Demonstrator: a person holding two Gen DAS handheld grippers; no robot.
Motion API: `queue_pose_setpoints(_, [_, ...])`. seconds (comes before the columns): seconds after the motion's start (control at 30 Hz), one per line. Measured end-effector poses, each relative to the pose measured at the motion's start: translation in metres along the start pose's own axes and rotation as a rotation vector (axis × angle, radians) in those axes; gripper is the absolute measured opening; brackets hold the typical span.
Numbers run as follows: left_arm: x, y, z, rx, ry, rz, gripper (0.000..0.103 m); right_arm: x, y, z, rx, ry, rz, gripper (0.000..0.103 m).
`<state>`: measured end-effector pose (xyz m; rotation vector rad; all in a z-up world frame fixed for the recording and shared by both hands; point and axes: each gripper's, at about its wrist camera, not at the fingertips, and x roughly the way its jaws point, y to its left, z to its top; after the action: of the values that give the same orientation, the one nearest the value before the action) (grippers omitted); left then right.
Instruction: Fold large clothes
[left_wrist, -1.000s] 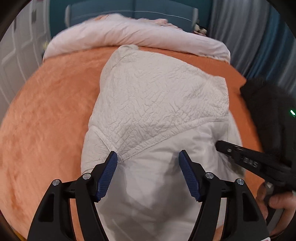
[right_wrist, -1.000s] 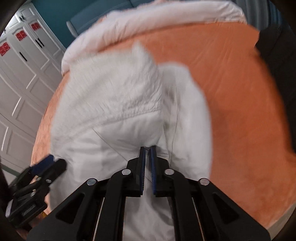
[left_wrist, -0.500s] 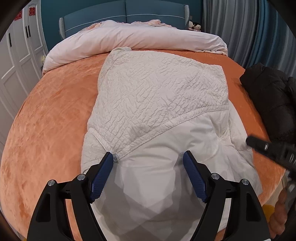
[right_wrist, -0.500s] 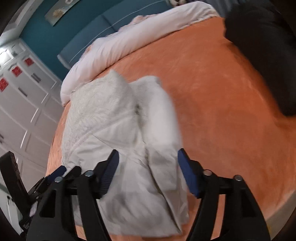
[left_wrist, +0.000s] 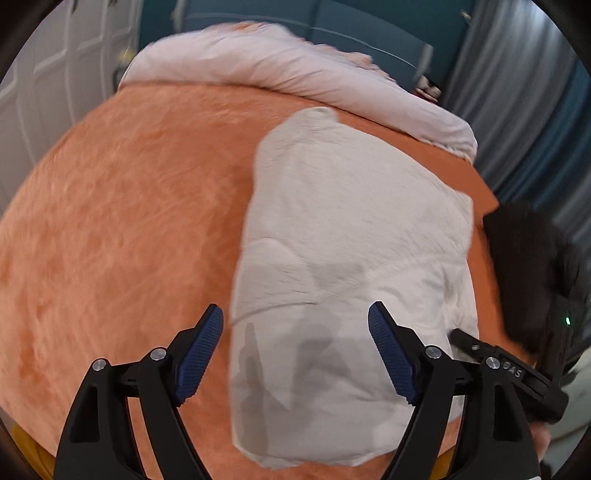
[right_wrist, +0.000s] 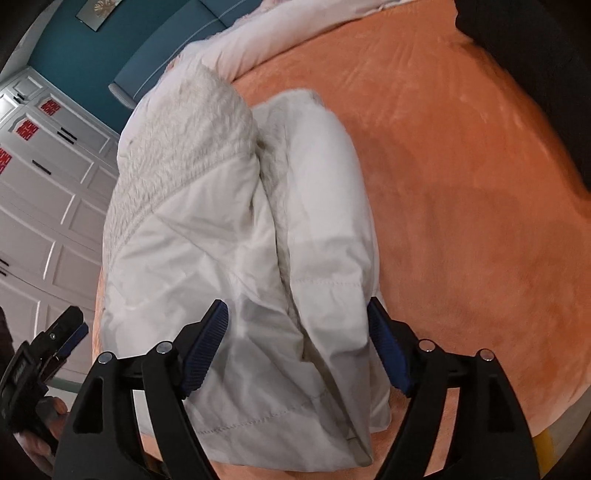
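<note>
A large cream-white garment (left_wrist: 343, 266) lies folded lengthwise on the orange bed cover (left_wrist: 129, 221), textured part far, smooth part near. It also shows in the right wrist view (right_wrist: 229, 240), with a folded-over strip along its right side. My left gripper (left_wrist: 295, 354) is open and empty above the garment's near end. My right gripper (right_wrist: 297, 350) is open and empty above the near right edge. The right gripper also shows in the left wrist view (left_wrist: 495, 365), and the left gripper in the right wrist view (right_wrist: 55, 343).
A rolled pale pink duvet (left_wrist: 295, 77) lies along the head of the bed. A black garment (left_wrist: 532, 266) lies at the bed's right edge, also in the right wrist view (right_wrist: 535, 74). White wardrobe doors (right_wrist: 44, 192) stand left of the bed.
My right gripper went from shut on the garment's edge to open, and the fold now lies flat. My left gripper stayed open and swung left; its view is blurred.
</note>
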<state>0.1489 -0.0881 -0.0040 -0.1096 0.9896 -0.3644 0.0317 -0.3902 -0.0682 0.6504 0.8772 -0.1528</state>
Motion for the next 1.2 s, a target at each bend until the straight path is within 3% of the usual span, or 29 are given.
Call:
queue_pose_setpoints(0.1, [-0.006, 0.015, 0.004, -0.032, -0.017, 0.009, 0.078, -0.027, 0.024, 0.015, -0.034, -0.148, -0.005, 0.064])
queue_pose_setpoints(0.17, [-0.010, 0.012, 0.004, -0.014, -0.030, 0.011, 0.078, -0.034, 0.041, 0.032, -0.090, -0.184, 0.012, 0.059])
queue_pose_setpoints(0.23, [-0.011, 0.003, 0.007, 0.005, -0.045, 0.001, 0.078, -0.031, 0.064, 0.054, -0.163, -0.198, 0.007, 0.034])
queue_pose_setpoints(0.33, [-0.006, -0.016, 0.019, 0.041, -0.059, -0.022, 0.078, -0.015, 0.099, 0.083, -0.270, -0.196, -0.024, 0.010])
queue_pose_setpoints(0.47, [0.019, -0.047, 0.046, 0.083, -0.074, -0.050, 0.078, 0.035, 0.124, 0.111, -0.335, -0.111, -0.065, 0.009])
queue_pose_setpoints(0.6, [0.070, -0.060, 0.058, 0.111, 0.024, -0.012, 0.079, 0.109, 0.116, 0.113, -0.333, 0.061, -0.139, 0.002])
queue_pose_setpoints(0.7, [0.093, -0.060, 0.050, 0.145, 0.020, 0.014, 0.088, 0.137, 0.113, 0.099, -0.393, 0.083, -0.195, 0.001])
queue_pose_setpoints(0.87, [0.108, -0.060, 0.043, 0.151, 0.007, 0.043, 0.091, 0.154, 0.102, 0.099, -0.350, 0.089, -0.156, 0.000])
queue_pose_setpoints(0.97, [0.107, -0.064, 0.041, 0.162, -0.003, 0.056, 0.092, 0.146, 0.100, 0.098, -0.349, 0.080, -0.160, 0.000])
queue_pose_setpoints(1.03, [0.093, -0.061, 0.041, 0.166, -0.007, 0.046, 0.092, 0.115, 0.104, 0.099, -0.329, 0.049, -0.148, 0.003])
queue_pose_setpoints(1.13, [0.063, -0.048, 0.038, 0.138, 0.012, -0.004, 0.087, 0.045, 0.102, 0.073, -0.348, -0.006, -0.080, 0.005])
queue_pose_setpoints(1.2, [0.044, -0.037, 0.025, 0.118, 0.018, -0.040, 0.087, 0.019, 0.090, 0.045, -0.347, 0.018, -0.054, 0.005])
